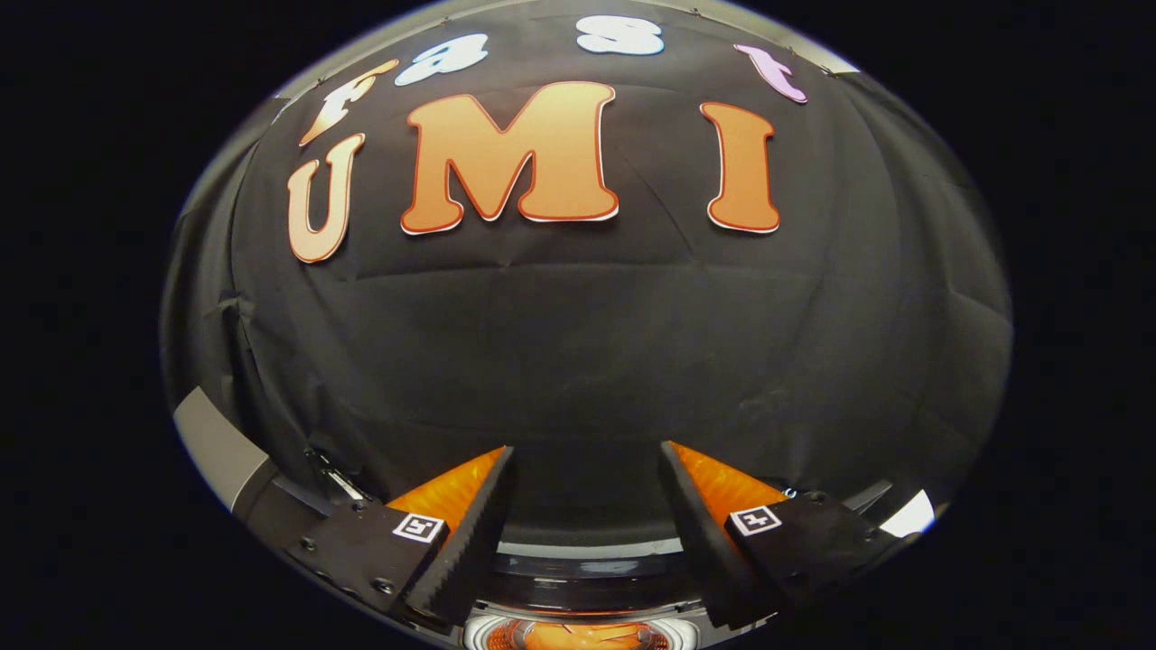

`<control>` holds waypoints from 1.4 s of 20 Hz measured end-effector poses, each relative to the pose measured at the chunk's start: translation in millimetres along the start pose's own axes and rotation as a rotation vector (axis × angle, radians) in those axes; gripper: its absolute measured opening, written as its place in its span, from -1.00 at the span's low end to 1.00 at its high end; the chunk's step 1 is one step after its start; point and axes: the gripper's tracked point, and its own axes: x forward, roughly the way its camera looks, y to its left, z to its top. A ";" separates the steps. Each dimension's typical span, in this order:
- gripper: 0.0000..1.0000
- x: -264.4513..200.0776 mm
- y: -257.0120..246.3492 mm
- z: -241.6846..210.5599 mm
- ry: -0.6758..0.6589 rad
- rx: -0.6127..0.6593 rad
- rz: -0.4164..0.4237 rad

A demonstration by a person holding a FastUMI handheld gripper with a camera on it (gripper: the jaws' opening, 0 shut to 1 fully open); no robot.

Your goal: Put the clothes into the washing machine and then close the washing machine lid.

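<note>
my gripper [587, 492] gapes, empty, aimed at black cloth wall [578, 361] | glossy dark washing machine rim [587, 578] low centre | risk: blind descent clips rim

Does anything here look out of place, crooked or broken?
Nothing stands out. The gripper is open, its fingers apart with nothing between them, facing the black cloth wall, which hangs with ordinary creases. Something orange sits low between the fingers, too cropped to judge.

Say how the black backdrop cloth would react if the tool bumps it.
Likely floppy: the black cloth shows creases and hanging folds, so it should give rather than resist. Probably light; it could snag on the toothed fingers. The tool is open, holding nothing.
</note>
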 end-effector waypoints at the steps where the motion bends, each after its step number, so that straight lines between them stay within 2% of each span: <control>1: 0.98 -3.7 -0.3 -1.2 -0.003 0.001 -0.002; 3: 0.99 -14.5 -2.2 -2.6 -0.006 0.032 -0.005; 19: 0.98 -80.9 1.9 -36.7 -0.042 0.021 -0.015; 28: 0.98 -100.5 3.6 -58.5 -0.044 0.024 -0.027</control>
